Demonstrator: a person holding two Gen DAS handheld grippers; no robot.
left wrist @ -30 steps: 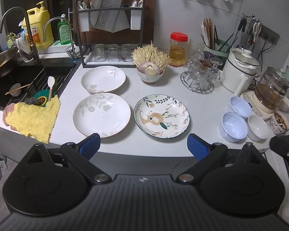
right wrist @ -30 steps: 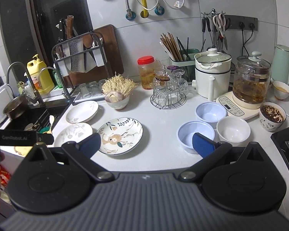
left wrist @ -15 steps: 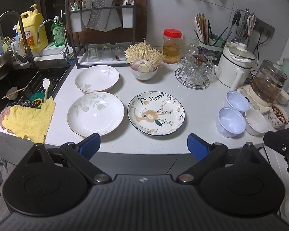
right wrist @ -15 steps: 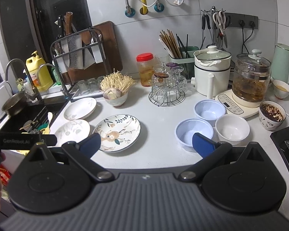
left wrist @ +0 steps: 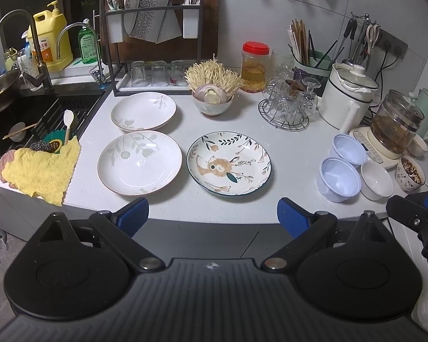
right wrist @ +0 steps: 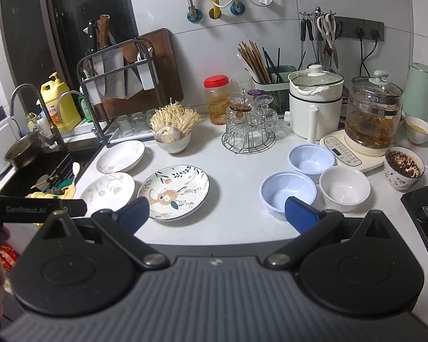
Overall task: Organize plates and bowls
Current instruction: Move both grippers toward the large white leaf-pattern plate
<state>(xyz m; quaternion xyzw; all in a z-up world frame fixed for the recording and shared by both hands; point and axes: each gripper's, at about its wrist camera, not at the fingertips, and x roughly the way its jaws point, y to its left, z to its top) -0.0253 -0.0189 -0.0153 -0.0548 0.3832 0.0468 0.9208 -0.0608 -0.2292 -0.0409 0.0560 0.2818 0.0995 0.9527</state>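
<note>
Free room: bare strip of white tabletop (left wrist: 294, 154) at 1 o'clock in the left wrist view, between the fox-patterned round plate (left wrist: 228, 164) and the two pale blue plastic bowls (left wrist: 339, 179).

Obstacles: wire rack of clear glasses (left wrist: 288, 105) and bowl of enoki mushrooms (left wrist: 212, 91) at 12 o'clock; white electric pot (left wrist: 348, 97) at 2 o'clock; yellow cloth (left wrist: 42, 171) over the tabletop edge at 9 o'clock.
</note>
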